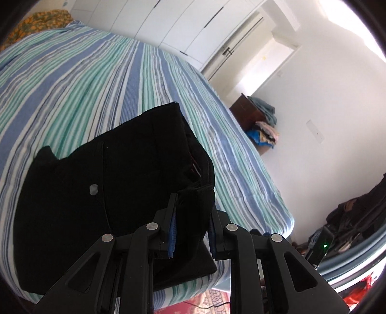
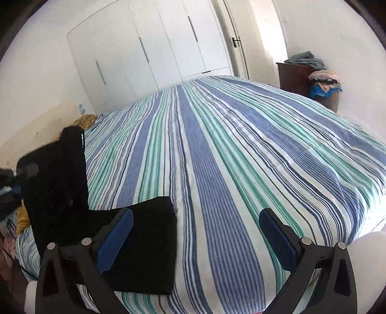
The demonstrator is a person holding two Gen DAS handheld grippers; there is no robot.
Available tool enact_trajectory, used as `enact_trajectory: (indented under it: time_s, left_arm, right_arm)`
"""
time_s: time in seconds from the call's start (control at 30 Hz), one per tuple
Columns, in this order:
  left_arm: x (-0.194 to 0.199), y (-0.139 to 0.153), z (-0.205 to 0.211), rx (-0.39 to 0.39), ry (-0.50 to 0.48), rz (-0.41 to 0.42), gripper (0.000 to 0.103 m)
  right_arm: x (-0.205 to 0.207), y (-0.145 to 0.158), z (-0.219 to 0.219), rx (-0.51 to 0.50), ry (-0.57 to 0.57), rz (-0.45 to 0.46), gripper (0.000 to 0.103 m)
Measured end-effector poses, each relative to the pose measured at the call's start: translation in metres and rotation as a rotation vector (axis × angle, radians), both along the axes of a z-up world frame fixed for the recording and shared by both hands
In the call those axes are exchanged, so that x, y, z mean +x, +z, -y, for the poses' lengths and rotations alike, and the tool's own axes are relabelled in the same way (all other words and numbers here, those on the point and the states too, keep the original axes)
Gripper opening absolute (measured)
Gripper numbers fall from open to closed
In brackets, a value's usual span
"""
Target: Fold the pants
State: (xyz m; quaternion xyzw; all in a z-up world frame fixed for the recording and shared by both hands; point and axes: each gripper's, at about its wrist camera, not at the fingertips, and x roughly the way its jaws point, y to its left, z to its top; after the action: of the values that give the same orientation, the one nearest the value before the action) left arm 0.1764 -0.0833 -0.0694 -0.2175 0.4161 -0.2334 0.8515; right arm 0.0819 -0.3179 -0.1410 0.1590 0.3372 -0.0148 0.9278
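Observation:
Black pants [image 1: 115, 193] lie partly folded on the striped bed near its front edge. My left gripper [image 1: 193, 217] is shut on the waistband end and lifts that end up off the bed. In the right wrist view the pants [image 2: 144, 241] show a flat folded part on the bed and a raised part at the far left. My right gripper [image 2: 195, 231] is open and empty, low over the bed just right of the pants' flat part, its left finger [image 2: 115, 234] over the cloth.
The blue, green and white striped bedspread [image 2: 229, 149] covers the whole bed. A brown dresser with piled clothes [image 2: 313, 77] stands at the far right. White wardrobe doors [image 2: 144, 48] line the back wall. A yellow patterned cloth [image 1: 41, 21] lies at the bed's far corner.

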Motion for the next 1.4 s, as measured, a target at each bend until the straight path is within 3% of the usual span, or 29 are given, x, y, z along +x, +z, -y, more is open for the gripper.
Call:
enact_trajectory:
  time_s: [0.1, 0.2, 0.37, 0.53, 0.7, 0.8, 0.87, 0.93, 1.03, 1.1, 1.2, 1.3, 1.37, 1.4]
  left_arm:
    - [0.003, -0.013, 0.016, 0.043, -0.016, -0.03, 0.019]
    - [0.006, -0.013, 0.04, 0.17, -0.059, -0.001, 0.019]
    - [0.002, -0.027, 0.074, 0.306, -0.121, 0.005, 0.019]
    - [-0.017, -0.04, 0.109, 0.482, -0.193, 0.065, 0.019]
    - [-0.02, -0.051, 0.129, 0.594, -0.247, 0.115, 0.02]
    - [-0.032, -0.062, 0.145, 0.676, -0.316, 0.15, 0.039]
    - [-0.052, -0.06, 0.157, 0.705, -0.405, 0.194, 0.073]
    - [-0.08, -0.053, 0.162, 0.717, -0.485, 0.273, 0.078]
    - [-0.113, -0.041, 0.145, 0.755, -0.516, 0.347, 0.078]
    - [-0.118, -0.034, 0.115, 0.739, -0.461, 0.321, 0.078]
    - [-0.1, -0.025, 0.047, 0.679, -0.268, 0.197, 0.078]
    - [-0.083, -0.025, -0.031, 0.579, -0.036, 0.061, 0.078]
    - [-0.081, -0.026, -0.077, 0.507, 0.095, 0.0, 0.078]
    - [-0.083, -0.027, -0.096, 0.482, 0.149, -0.019, 0.078]
  right_arm:
    - [-0.002, -0.004, 0.019, 0.057, -0.061, -0.016, 0.103]
    - [-0.002, -0.006, 0.029, 0.096, -0.097, -0.022, 0.103]
    - [-0.002, -0.011, 0.037, 0.133, -0.112, -0.038, 0.103]
    - [-0.003, -0.017, 0.042, 0.149, -0.138, -0.046, 0.103]
    - [-0.001, -0.024, 0.049, 0.183, -0.166, -0.07, 0.103]
    - [0.0, -0.028, 0.05, 0.194, -0.176, -0.08, 0.103]
    - [0.0, -0.028, 0.051, 0.193, -0.182, -0.08, 0.103]
    - [-0.001, -0.027, 0.054, 0.192, -0.192, -0.075, 0.103]
    - [-0.007, -0.024, 0.064, 0.217, -0.226, -0.043, 0.103]
    - [-0.016, -0.018, 0.074, 0.264, -0.246, 0.021, 0.103]
    - [-0.015, -0.006, 0.082, 0.377, -0.177, 0.096, 0.103]
    - [0.016, -0.003, 0.069, 0.514, 0.072, 0.053, 0.103]
    - [0.048, -0.011, 0.048, 0.625, 0.305, -0.053, 0.101]
    - [0.063, -0.017, 0.035, 0.673, 0.404, -0.128, 0.091]
